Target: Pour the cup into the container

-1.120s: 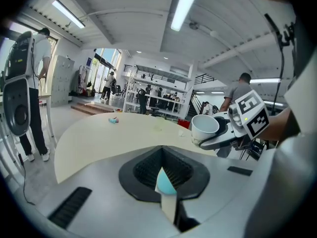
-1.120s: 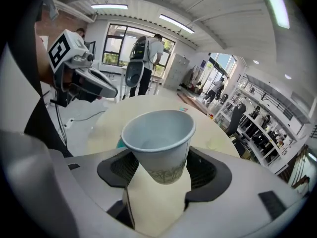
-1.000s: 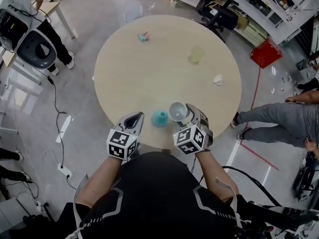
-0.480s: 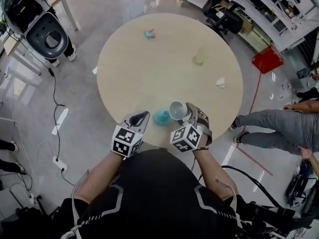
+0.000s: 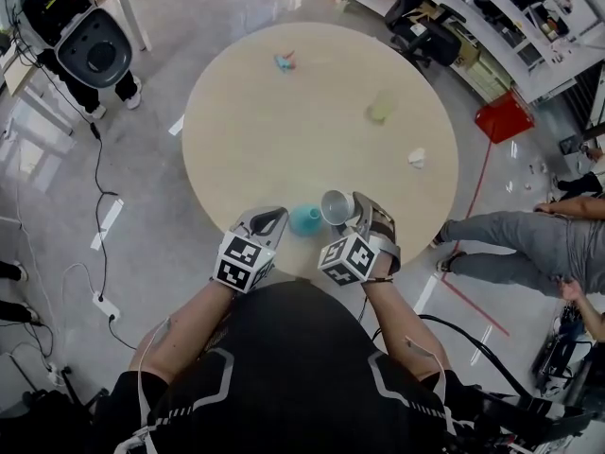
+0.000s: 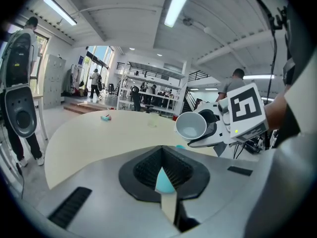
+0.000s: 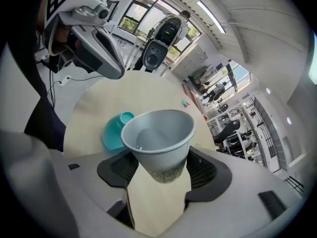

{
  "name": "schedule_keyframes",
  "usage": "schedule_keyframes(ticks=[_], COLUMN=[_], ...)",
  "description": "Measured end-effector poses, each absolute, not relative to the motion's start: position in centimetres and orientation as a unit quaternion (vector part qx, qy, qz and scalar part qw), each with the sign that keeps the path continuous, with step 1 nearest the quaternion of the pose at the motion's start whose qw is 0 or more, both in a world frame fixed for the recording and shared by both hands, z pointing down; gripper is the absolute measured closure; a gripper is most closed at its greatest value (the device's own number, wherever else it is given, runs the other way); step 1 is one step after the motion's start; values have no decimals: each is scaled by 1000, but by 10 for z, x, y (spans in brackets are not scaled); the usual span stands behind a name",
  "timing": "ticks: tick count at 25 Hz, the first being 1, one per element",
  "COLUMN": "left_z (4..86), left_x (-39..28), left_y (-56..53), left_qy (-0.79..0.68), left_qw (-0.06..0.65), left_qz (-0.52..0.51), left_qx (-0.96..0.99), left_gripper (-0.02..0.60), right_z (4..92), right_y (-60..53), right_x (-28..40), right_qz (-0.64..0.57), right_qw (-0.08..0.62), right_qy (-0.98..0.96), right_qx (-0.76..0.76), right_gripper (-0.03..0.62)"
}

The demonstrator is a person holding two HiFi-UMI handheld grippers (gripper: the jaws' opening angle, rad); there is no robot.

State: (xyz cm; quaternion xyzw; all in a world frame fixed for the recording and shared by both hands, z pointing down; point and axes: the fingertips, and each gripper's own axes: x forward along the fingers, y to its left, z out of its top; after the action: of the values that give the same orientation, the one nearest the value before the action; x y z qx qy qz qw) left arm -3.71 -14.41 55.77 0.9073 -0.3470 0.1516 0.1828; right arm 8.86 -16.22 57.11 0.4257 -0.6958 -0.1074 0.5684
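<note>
A grey-white paper cup [image 5: 334, 206] hangs over the near edge of the round beige table [image 5: 284, 130], tipped toward the left. My right gripper [image 5: 345, 213] is shut on its lower part; in the right gripper view the cup [image 7: 158, 138] sits between the pads. A small teal container [image 5: 303, 220] stands on the table just left of the cup, seen as the teal container [image 7: 115, 130] below the cup's rim. My left gripper [image 5: 267, 223] is shut and holds nothing, left of the container. Through its narrow slit a sliver of the teal container [image 6: 165, 181] shows.
A pale green cup [image 5: 380, 110], a white crumpled scrap [image 5: 416, 158] and a small teal-and-pink item [image 5: 284, 61] lie farther out on the table. A person's legs [image 5: 510, 235] stretch along the floor at right. A black-and-white machine [image 5: 80, 41] and cables stand at left.
My left gripper has edged a little right, closer to the teal container. The right gripper still holds the cup in about the same place.
</note>
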Motion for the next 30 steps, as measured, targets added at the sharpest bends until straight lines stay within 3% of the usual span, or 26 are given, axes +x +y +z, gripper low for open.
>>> schedule_keyframes(ticks=[30], left_z=[581], left_x=[-29], left_y=[-153], left_qy=[-343], left_qw=[182], left_qz=[170], left_qx=[906], left_gripper=[581], right_z=[573], right_y=[-166], right_x=[85], right_qz=[-192], right_qw=[630], right_qy=[-649], right_qx=[382], right_gripper=[287])
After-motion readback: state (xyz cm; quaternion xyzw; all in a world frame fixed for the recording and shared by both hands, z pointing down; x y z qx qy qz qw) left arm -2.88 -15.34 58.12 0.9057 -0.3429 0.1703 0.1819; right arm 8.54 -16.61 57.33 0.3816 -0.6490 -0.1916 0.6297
